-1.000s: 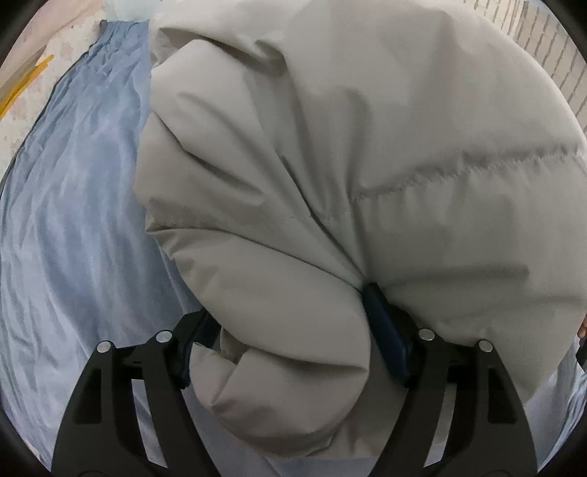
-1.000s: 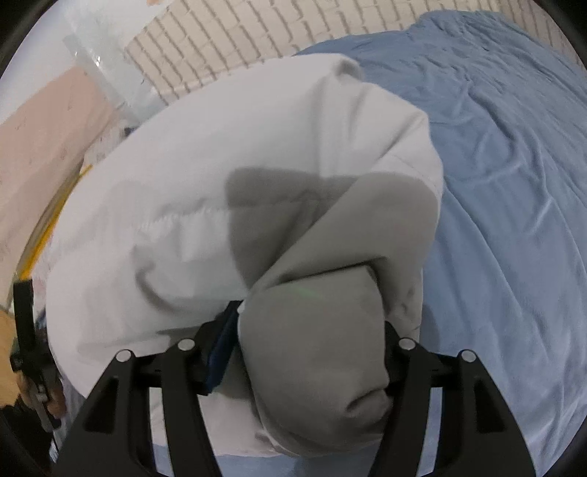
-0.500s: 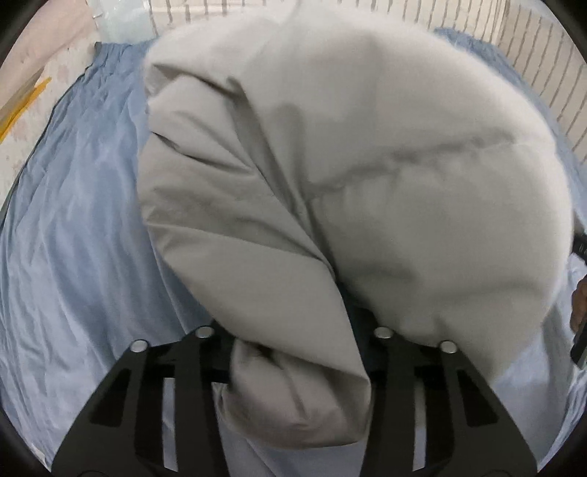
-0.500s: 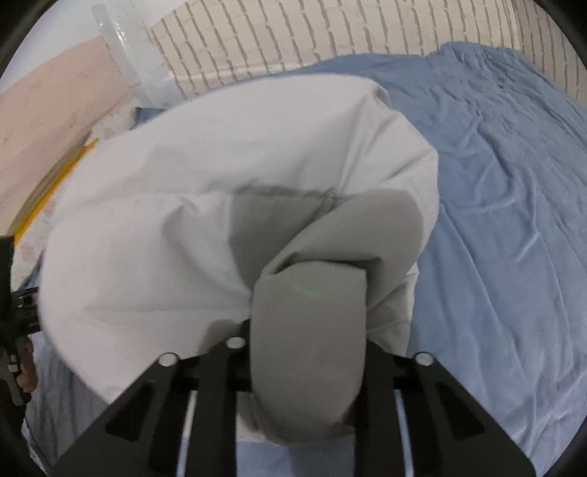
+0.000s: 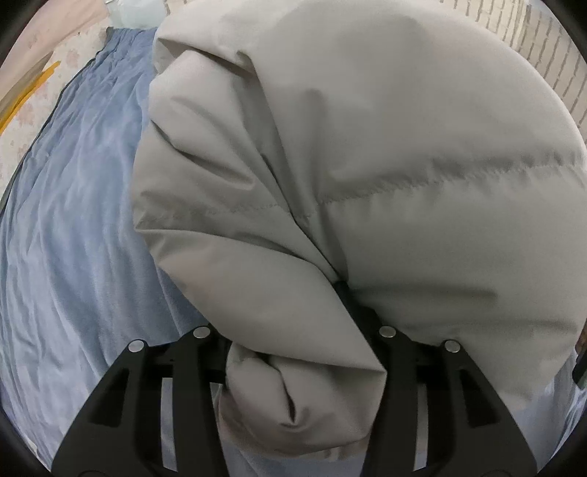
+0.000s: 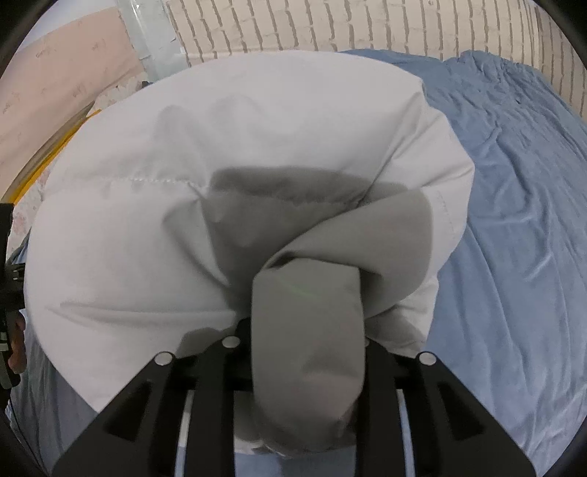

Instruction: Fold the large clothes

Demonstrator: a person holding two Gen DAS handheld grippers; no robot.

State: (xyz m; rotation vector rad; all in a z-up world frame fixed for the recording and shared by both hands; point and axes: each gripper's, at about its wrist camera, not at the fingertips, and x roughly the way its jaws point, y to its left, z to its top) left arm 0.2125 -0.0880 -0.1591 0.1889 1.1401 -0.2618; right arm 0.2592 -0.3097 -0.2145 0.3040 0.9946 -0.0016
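Note:
A bulky light grey puffer jacket (image 5: 367,146) fills the left wrist view, bunched over a blue bed sheet (image 5: 73,220). My left gripper (image 5: 290,330) pinches a thick roll of its fabric; the jaws are opening slightly with the fabric still pressed between them. In the right wrist view the same jacket (image 6: 256,139) looks whiter, with a darker grey fold hanging down the middle. My right gripper (image 6: 304,330) clamps that fold, its jaws also easing open around it. The fingertips of both grippers are hidden under cloth.
The blue sheet (image 6: 513,220) spreads wide to the right of the jacket. A pale brick wall (image 6: 330,25) runs along the far side of the bed. At the left edge of the right wrist view, a hand holds the other gripper (image 6: 7,293).
Both grippers narrowed from a wide stance onto bunches of the jacket. The jacket has shifted in both views, and more of the brick wall shows beyond it on the right.

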